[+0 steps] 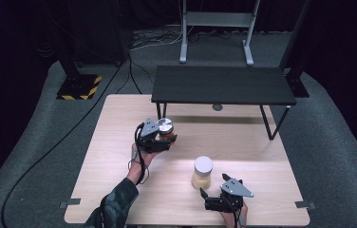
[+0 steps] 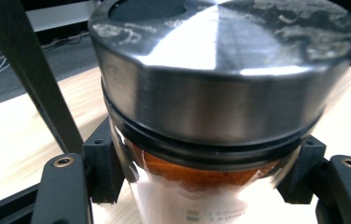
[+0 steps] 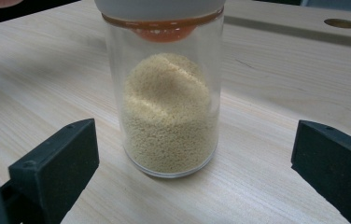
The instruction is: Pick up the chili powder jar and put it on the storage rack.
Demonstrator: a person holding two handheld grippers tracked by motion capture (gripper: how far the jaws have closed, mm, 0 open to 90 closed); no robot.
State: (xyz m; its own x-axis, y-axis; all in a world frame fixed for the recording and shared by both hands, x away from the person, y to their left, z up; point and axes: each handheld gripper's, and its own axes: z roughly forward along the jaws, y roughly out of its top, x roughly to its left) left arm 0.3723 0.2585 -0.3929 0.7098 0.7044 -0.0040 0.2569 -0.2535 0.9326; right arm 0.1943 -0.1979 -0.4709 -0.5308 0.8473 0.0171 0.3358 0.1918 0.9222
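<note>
Jars are the business on this pale wooden worktop. From the high view, the left tool sits left of centre, clamped on a metal-lidded jar with orange contents, just in front of a black shelf that stands across the far half. The grip lies on the glass below the lid, probably so the jar can be carried upright without spilling. The right tool rests near the front edge, pointed at a white-lidded jar that stands on the wood just beyond it.

In the left tool view, the steel lid looms close; both jaws press the glass under the black seal, one on each side, and a printed label shows low on the glass.

In the right tool view, the grain jar stands upright between the spread jaws but farther off, untouched. The right tool is released and holds nothing; its wide gap looks ready to take the jar's body.
</note>
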